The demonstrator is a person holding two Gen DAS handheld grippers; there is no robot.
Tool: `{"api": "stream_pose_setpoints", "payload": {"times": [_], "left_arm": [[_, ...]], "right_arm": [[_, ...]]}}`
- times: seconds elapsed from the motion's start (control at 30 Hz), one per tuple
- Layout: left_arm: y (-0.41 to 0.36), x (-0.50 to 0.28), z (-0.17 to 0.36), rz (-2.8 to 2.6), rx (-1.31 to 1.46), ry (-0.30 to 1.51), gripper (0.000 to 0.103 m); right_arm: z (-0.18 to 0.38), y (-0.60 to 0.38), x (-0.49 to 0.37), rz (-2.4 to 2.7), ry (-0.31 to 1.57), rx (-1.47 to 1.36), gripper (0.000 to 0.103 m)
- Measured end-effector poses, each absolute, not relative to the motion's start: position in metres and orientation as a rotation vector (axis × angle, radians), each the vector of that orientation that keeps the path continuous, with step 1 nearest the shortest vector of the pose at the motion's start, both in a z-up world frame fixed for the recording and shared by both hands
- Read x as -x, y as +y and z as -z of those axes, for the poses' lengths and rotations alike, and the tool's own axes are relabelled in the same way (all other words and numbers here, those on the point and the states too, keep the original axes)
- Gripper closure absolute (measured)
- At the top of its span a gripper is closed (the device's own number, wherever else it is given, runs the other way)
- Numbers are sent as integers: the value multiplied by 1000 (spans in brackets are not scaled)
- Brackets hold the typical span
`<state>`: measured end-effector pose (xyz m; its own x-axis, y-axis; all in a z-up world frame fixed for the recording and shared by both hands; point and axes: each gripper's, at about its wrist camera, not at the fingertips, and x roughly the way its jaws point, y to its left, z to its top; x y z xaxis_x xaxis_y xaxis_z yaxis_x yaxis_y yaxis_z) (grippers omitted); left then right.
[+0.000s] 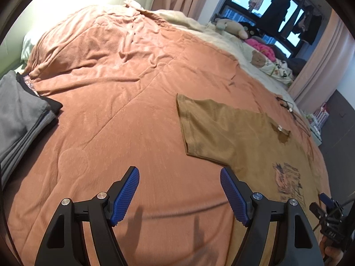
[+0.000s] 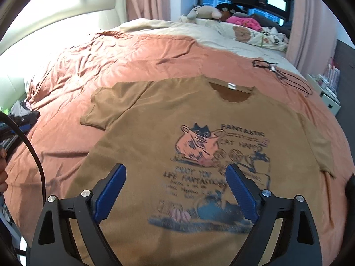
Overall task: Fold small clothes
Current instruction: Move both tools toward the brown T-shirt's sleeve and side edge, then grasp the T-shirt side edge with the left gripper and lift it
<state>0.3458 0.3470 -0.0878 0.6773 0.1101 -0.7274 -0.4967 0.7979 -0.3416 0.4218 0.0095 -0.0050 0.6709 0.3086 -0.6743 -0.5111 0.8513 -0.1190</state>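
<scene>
A bed [image 1: 124, 102] covered with a rumpled salmon-pink blanket [image 2: 124, 51] fills both views, with a cream duvet [image 2: 199, 33] and soft toys [image 2: 204, 11] at its far side under the window. A brown T-shirt [image 2: 168, 124] lies spread flat, print side up, on the near right part of the blanket, its collar [image 2: 233, 90] towards the window and one short sleeve [image 1: 199, 119] stretched out to the left. A stack of folded grey clothes [image 1: 20, 119] sits at the bed's left edge, well apart from the shirt. The right claw [image 2: 175, 190] hangs released over the shirt's printed cat picture [image 2: 199, 141], nothing between its blue pads. The left claw [image 1: 179, 195] is also released, over bare blanket just beside the shirt's left edge. A black cable [image 2: 288, 75] lies near the collar.
</scene>
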Motion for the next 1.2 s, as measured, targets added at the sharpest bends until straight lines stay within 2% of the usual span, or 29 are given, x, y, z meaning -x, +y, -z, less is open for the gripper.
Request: {"api": "stream_pose_setpoints", "payload": {"times": [0.2,0.3,0.43,0.63,0.87,1.0,1.1,1.17,1.2], "left_arm": [[357,-377,107,-374,561,812,28],[362,-392,118,-373,574,835,30],[370,-413,131,-369,606,869,38],[375,-437,153,-355,675,920,45],[368,-457,163,-341,682,948,46],[367,-465,170,-346,708,962,61],[364,-468,170,-339,697,972,86],[368,-468,170,-329,723,962,94],[373,-465,168,-321,748,950,95]], "right_arm": [[21,29,-457,-472,738,325,13],[30,36,-478,-444,772,314,19],[39,45,-498,-444,802,316,24],[48,57,-516,-469,825,289,24],[59,64,-528,-506,859,269,29],[60,68,-533,-535,884,228,35],[58,75,-535,-558,885,203,42],[57,79,-537,-562,886,180,44],[56,82,-538,-578,888,164,45]]}}
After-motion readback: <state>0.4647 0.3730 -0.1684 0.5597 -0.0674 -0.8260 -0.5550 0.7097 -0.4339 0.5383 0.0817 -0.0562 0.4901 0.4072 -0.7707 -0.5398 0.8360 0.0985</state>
